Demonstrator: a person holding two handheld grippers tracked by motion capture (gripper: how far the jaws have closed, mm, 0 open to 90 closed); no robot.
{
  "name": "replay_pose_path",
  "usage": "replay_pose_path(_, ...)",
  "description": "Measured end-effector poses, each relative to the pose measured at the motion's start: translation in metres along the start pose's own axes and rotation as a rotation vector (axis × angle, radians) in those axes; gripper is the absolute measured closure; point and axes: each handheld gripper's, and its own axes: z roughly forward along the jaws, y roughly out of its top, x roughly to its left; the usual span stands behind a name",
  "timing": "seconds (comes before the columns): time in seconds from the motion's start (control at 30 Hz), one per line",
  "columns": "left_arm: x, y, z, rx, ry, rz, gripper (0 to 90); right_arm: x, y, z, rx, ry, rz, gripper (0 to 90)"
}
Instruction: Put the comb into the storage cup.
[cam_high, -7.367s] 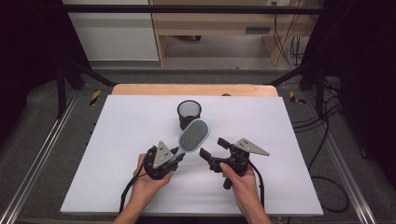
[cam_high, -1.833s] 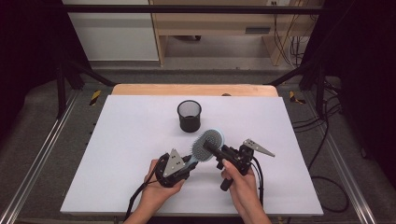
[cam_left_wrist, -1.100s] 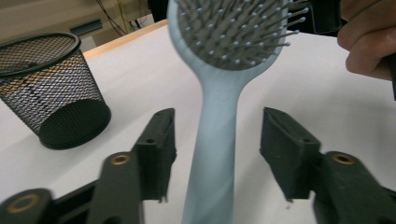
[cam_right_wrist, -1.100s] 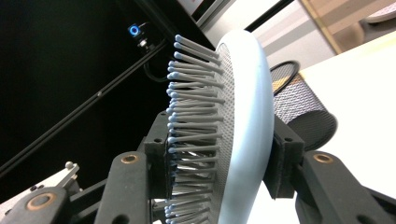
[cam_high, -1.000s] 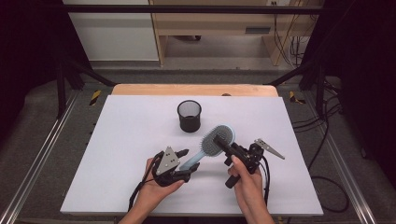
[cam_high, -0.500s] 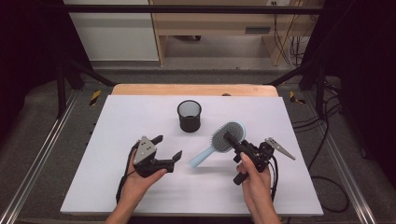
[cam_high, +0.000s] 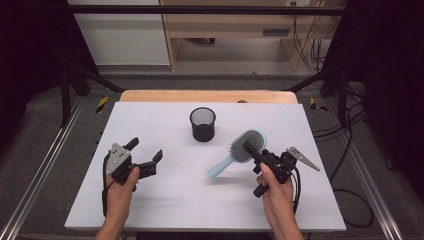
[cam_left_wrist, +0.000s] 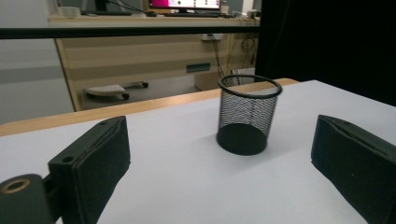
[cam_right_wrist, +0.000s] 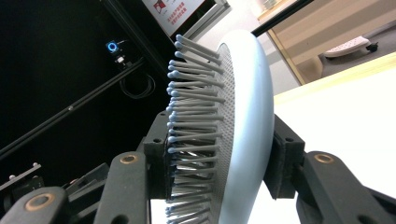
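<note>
The right claw (cam_high: 252, 148) is clamped on the head of the pale blue hairbrush (cam_high: 240, 152), one pad among the bristles and the other against the smooth back. In the right gripper view the hairbrush (cam_right_wrist: 233, 126) stands nearly on edge between the two black jaws, its grey bristles pointing to the left of that view. From above, the brush is lifted off the white tabletop (cam_high: 165, 200) and tilted, its handle slanting down towards the person and to the left, with a faint shadow under the handle's tip. It sits right of the tabletop's middle, near the black mesh cup (cam_high: 203, 124) but clear of it.

The left claw (cam_high: 146, 156) is held well apart from the brush, over the left part of the tabletop. Its jaws have just been opening and now stand wide with nothing between them. In the left gripper view the mesh cup (cam_left_wrist: 247, 119) stands upright on the tabletop, beyond the gap between the two spread pads (cam_left_wrist: 100, 161), somewhat towards the right one. A strip of wooden edge (cam_high: 205, 96) runs along the far side of the tabletop.
</note>
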Motion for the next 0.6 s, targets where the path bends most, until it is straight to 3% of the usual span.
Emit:
replay_pose_path(0.37, 0.021, -0.007, 0.000, 0.018, 0.015, -0.037, 3.8, 0.003, 0.011, 0.006, -0.002, -0.016, -0.025, 52.7)
replay_pose_path(0.47, 0.026, -0.008, -0.001, 0.014, 0.019, -0.061, 3.8, 0.005, 0.019, 0.013, -0.005, -0.016, -0.036, 52.7)
replay_pose_path(0.6, 0.027, -0.009, -0.001, 0.022, 0.019, -0.065, 3.7, 0.008, 0.032, 0.020, -0.008, -0.024, -0.058, 52.7)
